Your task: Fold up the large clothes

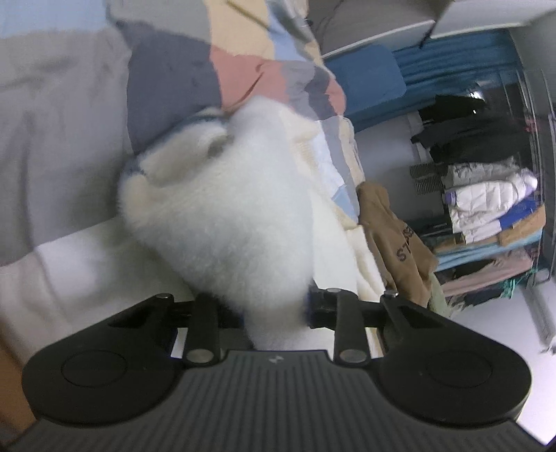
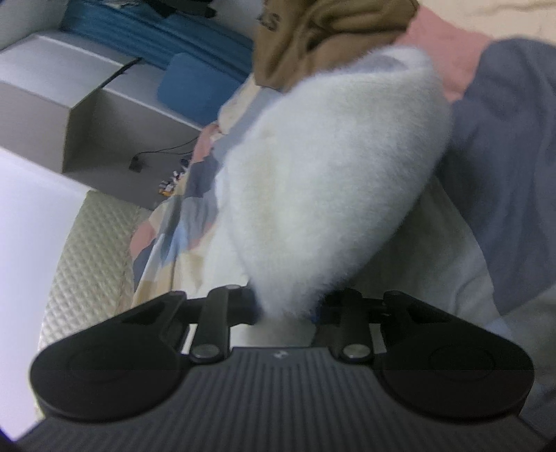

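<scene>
A white fluffy fleece garment [image 1: 222, 215] is bunched up and fills the middle of both views; it also shows in the right wrist view [image 2: 330, 167]. My left gripper [image 1: 274, 313] is shut on a fold of it, and the fleece hides the fingertips. My right gripper [image 2: 288, 313] is shut on another fold of the same garment, fingertips also buried in the pile. The garment hangs over a patchwork bedspread [image 1: 180, 69] in grey, pink, blue and cream.
A tan hoodie with dark lettering [image 1: 396, 243] lies on the bed to the right; it shows at the top in the right wrist view [image 2: 330, 31]. A rack of folded and hanging clothes [image 1: 486, 208] stands beyond. A blue cushion [image 2: 194, 87] and grey boxes [image 2: 62, 111] sit off the bed's left side.
</scene>
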The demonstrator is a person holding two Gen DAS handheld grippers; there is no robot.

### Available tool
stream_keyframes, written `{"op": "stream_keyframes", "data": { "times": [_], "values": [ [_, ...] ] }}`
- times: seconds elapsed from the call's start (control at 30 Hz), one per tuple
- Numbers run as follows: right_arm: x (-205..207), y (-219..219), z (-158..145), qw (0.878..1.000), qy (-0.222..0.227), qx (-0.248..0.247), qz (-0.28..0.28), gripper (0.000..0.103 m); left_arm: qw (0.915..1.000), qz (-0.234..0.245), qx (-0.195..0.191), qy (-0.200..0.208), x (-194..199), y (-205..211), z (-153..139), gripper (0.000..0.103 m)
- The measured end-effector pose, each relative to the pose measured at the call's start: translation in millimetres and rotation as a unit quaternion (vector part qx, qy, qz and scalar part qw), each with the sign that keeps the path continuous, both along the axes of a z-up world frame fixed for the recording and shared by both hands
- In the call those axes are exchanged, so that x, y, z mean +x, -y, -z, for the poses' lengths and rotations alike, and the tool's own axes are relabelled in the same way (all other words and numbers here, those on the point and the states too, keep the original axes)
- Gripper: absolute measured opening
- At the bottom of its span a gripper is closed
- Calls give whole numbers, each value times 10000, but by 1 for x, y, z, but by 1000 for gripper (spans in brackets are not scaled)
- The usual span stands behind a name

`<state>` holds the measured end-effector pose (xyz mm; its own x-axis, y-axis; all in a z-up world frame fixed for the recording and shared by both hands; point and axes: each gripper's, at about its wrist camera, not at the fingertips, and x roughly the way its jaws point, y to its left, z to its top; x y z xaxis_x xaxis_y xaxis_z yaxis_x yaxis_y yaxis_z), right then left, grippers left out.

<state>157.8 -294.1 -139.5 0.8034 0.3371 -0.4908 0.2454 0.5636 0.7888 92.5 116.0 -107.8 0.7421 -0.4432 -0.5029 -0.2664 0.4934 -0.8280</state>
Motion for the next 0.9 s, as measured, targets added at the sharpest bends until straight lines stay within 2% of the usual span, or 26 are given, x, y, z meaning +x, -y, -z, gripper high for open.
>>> {"op": "stream_keyframes", "data": {
  "times": [0.13,0.43,0.53,0.73,0.9],
  "values": [
    [-19,0,-21,9997,130,-200,-94,29,9997,88,218,37,-30,5,-24,32],
    [-64,4,-48,9981,186,-468,-357,29,9992,243,318,-22,-91,12,-56,33],
    [-74,8,-49,9982,139,-450,-358,29,9990,303,335,-48,-99,14,-57,33],
    [-78,7,-56,9970,228,-604,-437,32,9983,348,457,47,-99,17,-65,43],
    [-77,6,-69,9958,368,-710,-443,38,9977,406,505,184,-93,15,-72,50]
  ]
}}
